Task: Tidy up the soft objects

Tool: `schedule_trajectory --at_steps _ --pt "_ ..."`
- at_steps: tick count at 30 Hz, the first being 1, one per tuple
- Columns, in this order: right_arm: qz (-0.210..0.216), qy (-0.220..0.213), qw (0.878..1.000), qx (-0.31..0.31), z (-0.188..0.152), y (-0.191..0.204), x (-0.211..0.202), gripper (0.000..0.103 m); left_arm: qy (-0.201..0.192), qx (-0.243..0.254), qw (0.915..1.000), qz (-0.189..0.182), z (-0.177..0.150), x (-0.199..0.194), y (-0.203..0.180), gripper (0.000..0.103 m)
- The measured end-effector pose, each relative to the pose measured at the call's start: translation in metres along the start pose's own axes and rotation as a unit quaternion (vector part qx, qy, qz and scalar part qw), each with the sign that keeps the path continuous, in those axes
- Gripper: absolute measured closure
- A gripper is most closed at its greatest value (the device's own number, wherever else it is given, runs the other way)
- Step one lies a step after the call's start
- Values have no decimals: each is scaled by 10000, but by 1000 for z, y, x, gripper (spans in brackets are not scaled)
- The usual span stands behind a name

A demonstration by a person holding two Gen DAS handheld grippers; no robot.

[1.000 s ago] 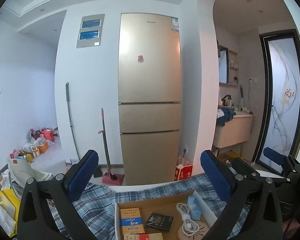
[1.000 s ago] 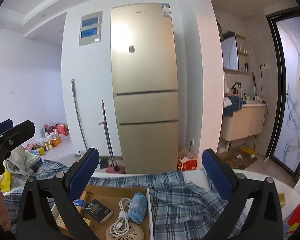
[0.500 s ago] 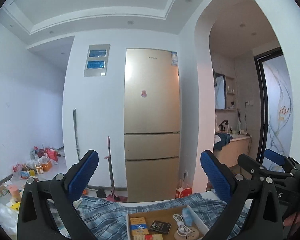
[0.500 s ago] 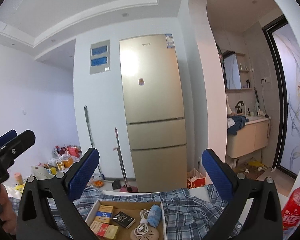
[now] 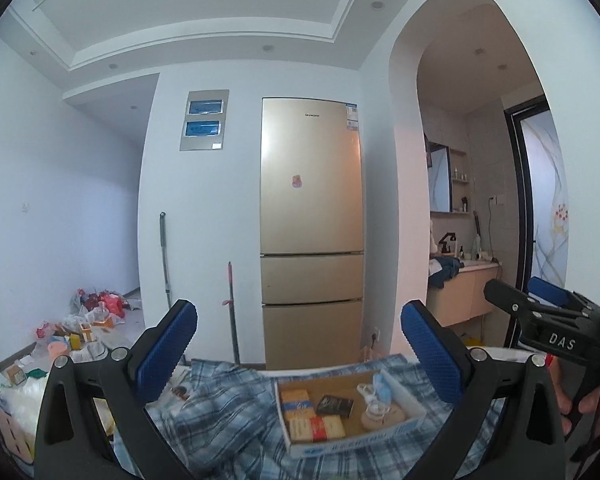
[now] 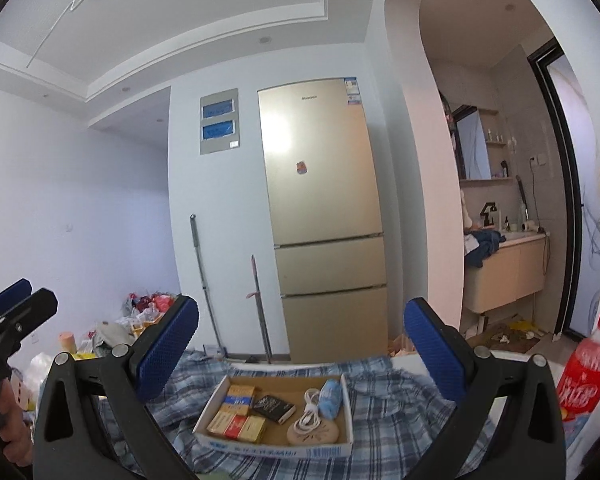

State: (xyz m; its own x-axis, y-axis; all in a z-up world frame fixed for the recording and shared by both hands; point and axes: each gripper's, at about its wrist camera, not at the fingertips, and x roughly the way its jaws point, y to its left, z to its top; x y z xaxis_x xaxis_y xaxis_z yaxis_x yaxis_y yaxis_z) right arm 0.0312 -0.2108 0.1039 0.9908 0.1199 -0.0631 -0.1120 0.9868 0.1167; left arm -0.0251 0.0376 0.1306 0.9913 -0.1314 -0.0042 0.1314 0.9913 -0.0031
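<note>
- Since a second ago: both cameras tipped upward and drawn back, so more ceiling in view, and the plaid cloth (image 6: 396, 412) and the cardboard box (image 6: 276, 446) lower and smaller in both views.
- Plaid cloth: blue and white checks, crumpled, spread over the table; the soft thing of the task, by judgement. Folds bunched toward the left edge of the table (image 5: 220, 392).
- Cardboard box: sitting on top of the cloth, near the middle of the table; inside, small packets (image 6: 236, 426), a dark booklet (image 6: 274, 402), a white cable (image 6: 308, 416) on a round beige disc, a light blue folded mask (image 6: 331, 394) at the right wall of the box.
- Left gripper (image 5: 298, 344): spread wide, nothing between the blue pads, held above the near edge and well apart from the cloth.
- Right gripper (image 6: 300, 340): also spread wide and empty, at a similar height; seen from the left wrist at the right border (image 5: 540, 312), with part of a hand below it.
- Red soda bottle (image 6: 588, 372): upright near the right edge of the table, just beside the cloth.
- Farther back: gold fridge (image 6: 320, 208), two mop handles against the wall.
- Risk, as a judgement: pulling the cloth with the box on top would drag or tip the box and spill its contents; a tug toward the right edge could also knock the bottle over.
</note>
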Motion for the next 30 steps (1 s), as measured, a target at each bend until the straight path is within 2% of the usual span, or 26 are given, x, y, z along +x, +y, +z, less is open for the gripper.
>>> schedule_trajectory --at_steps 6,9,12,15,21,30 --pt "53 311 9991 -291 -36 12 6 0 244 -90 9997 -22 -38 3 5 0" --pt "188 414 9986 -267 -53 13 13 0 405 -80 9991 62 -56 12 8 0" --pt "47 279 9995 -132 -71 9 14 0 657 -84 9978 82 -73 23 12 0" --pt "179 487 9986 -106 -86 7 21 0 744 -112 9971 146 -87 30 17 0" --pt "299 820 9959 -227 -101 10 28 0 883 -82 9955 335 -116 46 19 0" --pt "379 1147 9925 -198 -110 13 36 0 1062 -82 9941 212 -126 53 15 0"
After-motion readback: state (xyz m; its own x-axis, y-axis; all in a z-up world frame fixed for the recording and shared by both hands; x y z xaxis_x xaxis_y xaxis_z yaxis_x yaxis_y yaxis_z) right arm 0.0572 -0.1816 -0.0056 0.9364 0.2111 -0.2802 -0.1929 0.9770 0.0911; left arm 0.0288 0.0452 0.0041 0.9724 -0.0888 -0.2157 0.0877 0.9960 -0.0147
